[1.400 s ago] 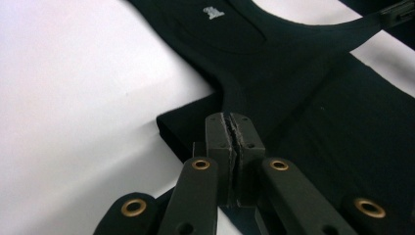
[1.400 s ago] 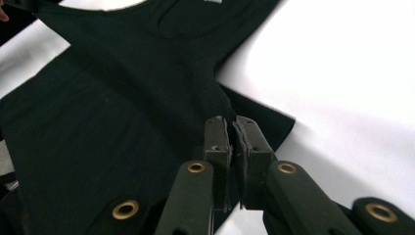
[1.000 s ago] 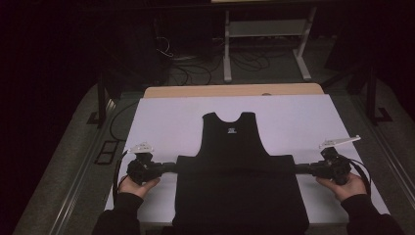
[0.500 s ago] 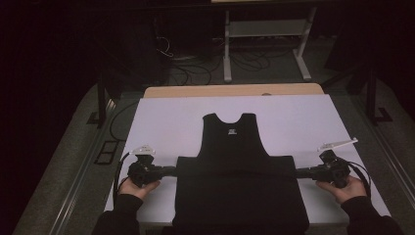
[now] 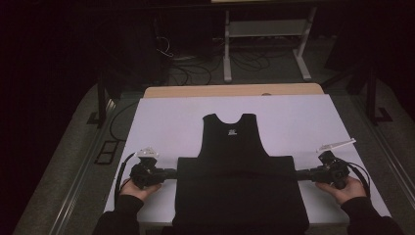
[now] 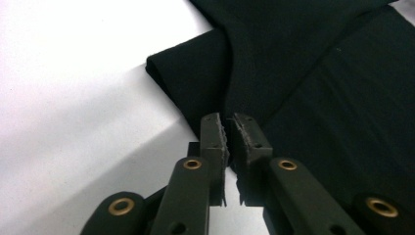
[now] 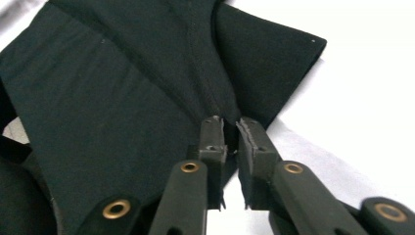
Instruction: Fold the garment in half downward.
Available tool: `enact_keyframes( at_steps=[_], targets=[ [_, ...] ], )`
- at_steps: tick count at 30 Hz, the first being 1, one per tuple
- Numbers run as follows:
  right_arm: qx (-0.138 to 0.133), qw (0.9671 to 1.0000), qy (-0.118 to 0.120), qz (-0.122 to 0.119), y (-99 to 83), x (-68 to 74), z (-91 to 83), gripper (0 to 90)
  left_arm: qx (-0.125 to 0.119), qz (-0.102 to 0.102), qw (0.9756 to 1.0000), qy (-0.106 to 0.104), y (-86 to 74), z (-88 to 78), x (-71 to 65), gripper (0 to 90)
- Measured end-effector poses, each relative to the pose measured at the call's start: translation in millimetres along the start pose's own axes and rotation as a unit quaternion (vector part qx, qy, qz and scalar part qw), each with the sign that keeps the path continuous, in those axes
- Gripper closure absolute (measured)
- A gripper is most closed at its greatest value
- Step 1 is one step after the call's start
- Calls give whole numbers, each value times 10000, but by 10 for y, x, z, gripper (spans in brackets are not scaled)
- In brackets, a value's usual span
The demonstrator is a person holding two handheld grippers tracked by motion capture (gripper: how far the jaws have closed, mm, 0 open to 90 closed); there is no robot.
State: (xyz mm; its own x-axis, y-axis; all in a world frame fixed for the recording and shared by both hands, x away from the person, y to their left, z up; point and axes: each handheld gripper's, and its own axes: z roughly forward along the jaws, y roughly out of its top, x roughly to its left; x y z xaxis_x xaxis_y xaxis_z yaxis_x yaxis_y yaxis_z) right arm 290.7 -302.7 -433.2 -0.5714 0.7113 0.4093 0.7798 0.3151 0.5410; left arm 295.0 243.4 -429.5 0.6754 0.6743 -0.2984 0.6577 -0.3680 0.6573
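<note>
Both jaws just opening; hand-held grippers flank black tank top [image 5: 235,171] edges.

- The left gripper [image 5: 169,173] is held low in the left hand [image 5: 137,188], its fingers [image 6: 214,137] pointed inward; the jaws have just been opening, and a narrow gap is seen between them.
- The right gripper [image 5: 303,173] is held in the right hand [image 5: 347,188], mirrored; its fingers [image 7: 252,142] are likewise slightly parted, having just been opening.
</note>
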Motion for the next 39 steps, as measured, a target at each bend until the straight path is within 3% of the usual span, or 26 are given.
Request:
enact_keyframes(
  at_steps=[5,8,10,12,17,22,30,36,39],
  targets=[
    [-158,9988,-433,-189,-11,27,-31,645,-55,-14,10000,9,-1,-9,-1,672],
    [-248,9984,-472,-182,-9,34,-38,553,-142,-107,9998,-91,7,-27,12,579],
    [-271,9981,-513,-198,-6,35,-38,490,-221,-237,9995,-45,19,-36,18,504],
    [-313,9976,-571,-221,-1,33,-39,415,-315,-235,9992,-53,21,-56,21,413],
    [-545,9963,-617,-225,18,30,-71,294,-480,-261,9984,-149,31,-89,44,299],
    [-687,9956,-598,-219,54,17,-92,160,-568,-112,9982,-176,70,-109,47,134],
    [-732,9950,-570,-380,145,22,-48,0,-620,-38,9979,-198,93,-76,90,9],
    [-868,9926,-721,-446,227,23,-51,0,-634,24,9979,-145,140,-48,136,0],
    [-924,9926,-665,-423,270,5,-48,0,-742,49,9972,-100,154,-44,167,0]
  ],
)
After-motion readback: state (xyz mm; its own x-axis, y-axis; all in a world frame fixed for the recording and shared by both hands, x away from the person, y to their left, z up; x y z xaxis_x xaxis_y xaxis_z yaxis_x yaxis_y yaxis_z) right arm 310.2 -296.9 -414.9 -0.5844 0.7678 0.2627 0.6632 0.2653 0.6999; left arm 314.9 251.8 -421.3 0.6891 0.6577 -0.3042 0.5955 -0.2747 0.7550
